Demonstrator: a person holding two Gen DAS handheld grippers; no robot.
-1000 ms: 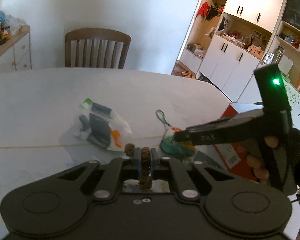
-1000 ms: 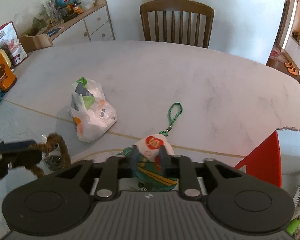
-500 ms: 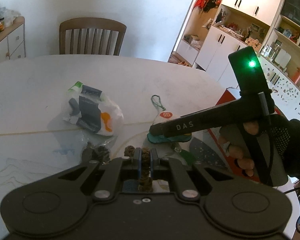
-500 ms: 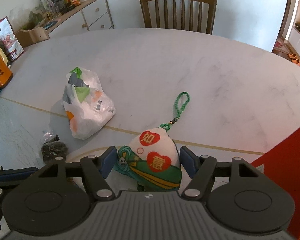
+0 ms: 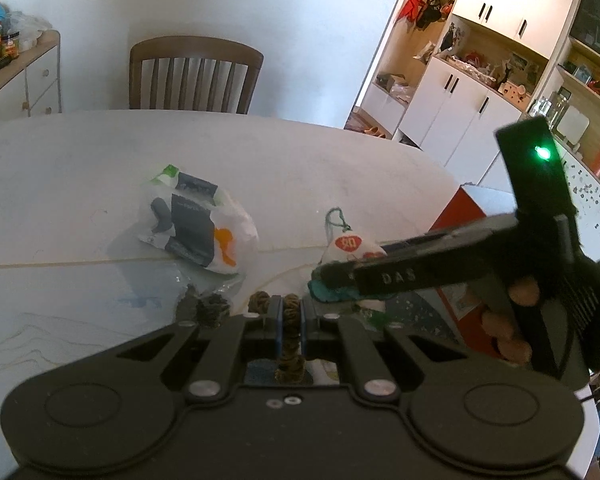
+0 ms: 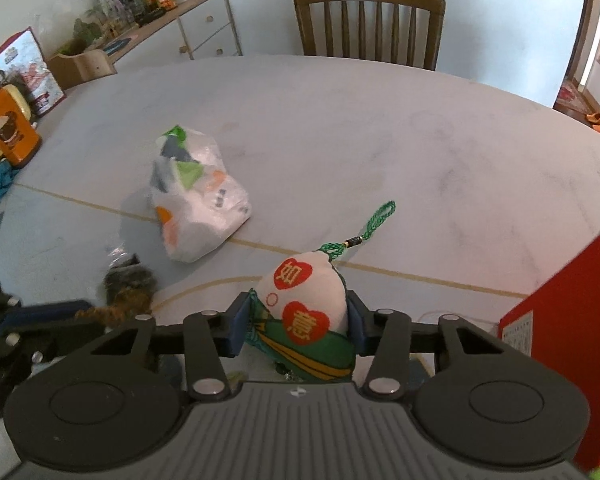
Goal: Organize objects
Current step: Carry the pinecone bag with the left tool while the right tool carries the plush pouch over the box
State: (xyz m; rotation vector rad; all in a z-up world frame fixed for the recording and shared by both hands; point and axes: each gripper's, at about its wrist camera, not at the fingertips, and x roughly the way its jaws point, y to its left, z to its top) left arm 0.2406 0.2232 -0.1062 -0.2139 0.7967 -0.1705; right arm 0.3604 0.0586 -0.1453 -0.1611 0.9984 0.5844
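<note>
Two grips apply: left gripper (image 5: 290, 314) is clamped on the brown bead string (image 5: 290, 332); right gripper (image 6: 298, 324) brackets the soft, light pouch (image 6: 306, 316) at 6 o'clock, contact uncertain; grasp mid-body.

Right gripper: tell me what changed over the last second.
The right gripper, shut on the plush charm a second ago, has opened; its jaws now stand on either side of it. The left gripper stays shut on the bead string. The plastic bag hasn't moved.
</note>
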